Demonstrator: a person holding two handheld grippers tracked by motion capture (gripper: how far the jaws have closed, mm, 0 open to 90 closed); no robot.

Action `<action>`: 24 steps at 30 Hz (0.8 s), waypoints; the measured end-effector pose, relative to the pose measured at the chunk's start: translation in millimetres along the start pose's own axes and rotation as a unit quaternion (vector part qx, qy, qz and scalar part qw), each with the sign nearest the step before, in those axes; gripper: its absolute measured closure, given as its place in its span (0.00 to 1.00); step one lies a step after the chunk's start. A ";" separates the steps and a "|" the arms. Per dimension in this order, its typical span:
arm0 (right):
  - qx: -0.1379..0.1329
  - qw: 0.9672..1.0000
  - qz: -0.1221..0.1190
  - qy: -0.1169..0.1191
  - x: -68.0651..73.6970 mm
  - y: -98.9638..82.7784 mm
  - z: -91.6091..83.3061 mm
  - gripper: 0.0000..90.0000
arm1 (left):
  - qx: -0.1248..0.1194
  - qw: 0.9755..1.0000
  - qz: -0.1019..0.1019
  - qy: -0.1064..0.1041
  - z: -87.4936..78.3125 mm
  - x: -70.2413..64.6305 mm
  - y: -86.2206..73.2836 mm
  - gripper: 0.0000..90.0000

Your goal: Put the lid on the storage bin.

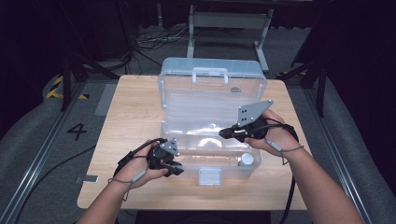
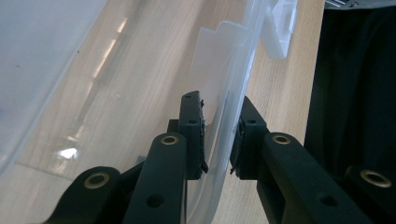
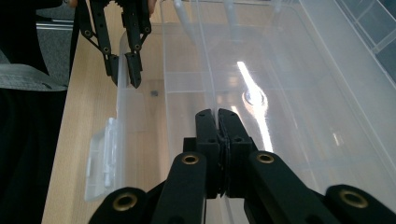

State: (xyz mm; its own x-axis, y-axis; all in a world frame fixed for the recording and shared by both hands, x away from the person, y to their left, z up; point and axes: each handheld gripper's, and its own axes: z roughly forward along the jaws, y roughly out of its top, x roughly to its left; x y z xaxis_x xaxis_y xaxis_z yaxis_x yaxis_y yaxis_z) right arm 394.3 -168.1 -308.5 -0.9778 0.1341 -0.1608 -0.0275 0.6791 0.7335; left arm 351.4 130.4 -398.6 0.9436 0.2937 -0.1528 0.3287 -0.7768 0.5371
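Note:
A clear plastic storage box stands open on the wooden table, its lid leaning back. My left gripper sits at the box's front left corner. Its jaws straddle the front wall and close on the rim, as the left gripper view and the right gripper view both show. My right gripper reaches into the box from the right. It is shut on the top edge of a thin clear divider that runs across the inside.
A white latch hangs on the box's front wall, near the table's front edge. A small round grey object lies in the front right corner of the box. Cables and a white frame are on the floor behind the table.

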 end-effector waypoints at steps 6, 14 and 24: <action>-0.001 1.000 -0.002 -0.002 2.7 -0.8 0.6 0.98 | 0.000 1.000 0.001 0.000 -0.1 0.2 0.0 0.86; 0.001 1.000 -0.004 -0.002 6.2 -1.8 1.3 0.98 | 0.000 1.000 -0.001 0.002 0.0 0.0 0.0 0.86; 0.002 1.000 -0.003 -0.007 10.1 -2.7 2.1 0.98 | -0.001 1.000 -0.003 0.002 -0.1 0.0 -0.1 0.86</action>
State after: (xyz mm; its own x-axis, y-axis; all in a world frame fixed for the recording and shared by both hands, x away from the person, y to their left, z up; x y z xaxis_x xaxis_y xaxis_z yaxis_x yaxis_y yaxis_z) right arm 384.9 -167.1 -313.5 -0.9748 0.1391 -0.1744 -0.0332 0.6826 0.7300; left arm 351.3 130.5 -398.6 0.9415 0.3008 -0.1521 0.3342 -0.7737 0.5383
